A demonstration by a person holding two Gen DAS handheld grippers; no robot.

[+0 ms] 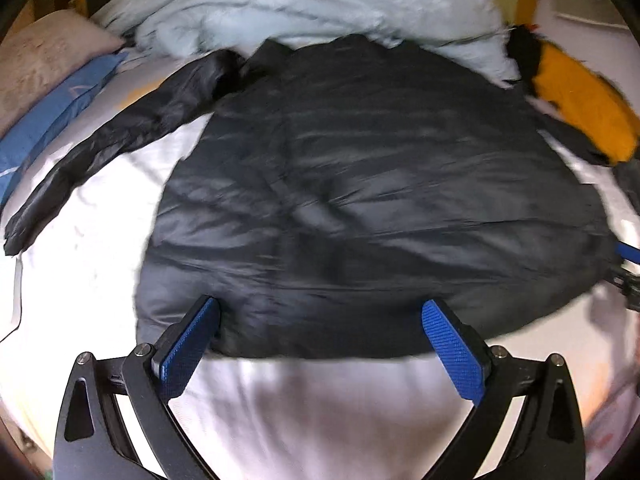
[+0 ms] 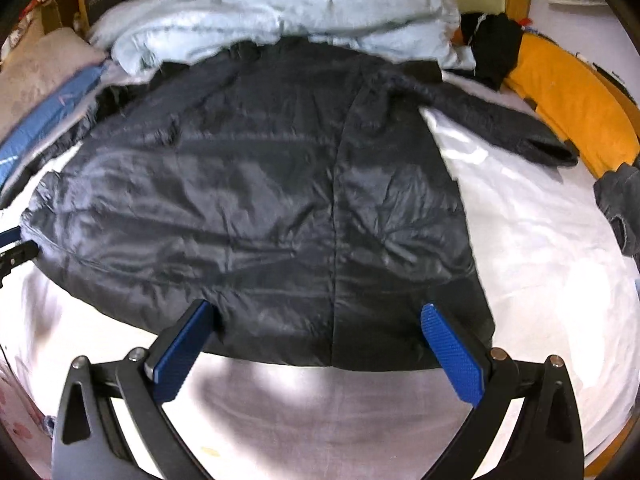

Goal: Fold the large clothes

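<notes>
A large black padded jacket (image 1: 360, 200) lies spread flat on a white bed sheet (image 1: 312, 408), hem toward me, collar far. Its left sleeve (image 1: 104, 152) stretches out to the left. In the right wrist view the jacket (image 2: 260, 208) fills the middle and its right sleeve (image 2: 500, 124) reaches right. My left gripper (image 1: 320, 320) is open, its blue pads wide apart at the hem's left part, holding nothing. My right gripper (image 2: 318, 320) is open at the hem's right part, empty.
A pale blue fleece blanket (image 1: 304, 4) is bunched behind the collar. An orange and black garment (image 1: 580, 100) lies at the right. A blue pillow (image 1: 52, 116) and a beige pillow (image 1: 44, 60) lie at the left. A dark garment (image 2: 624, 208) sits at the right edge.
</notes>
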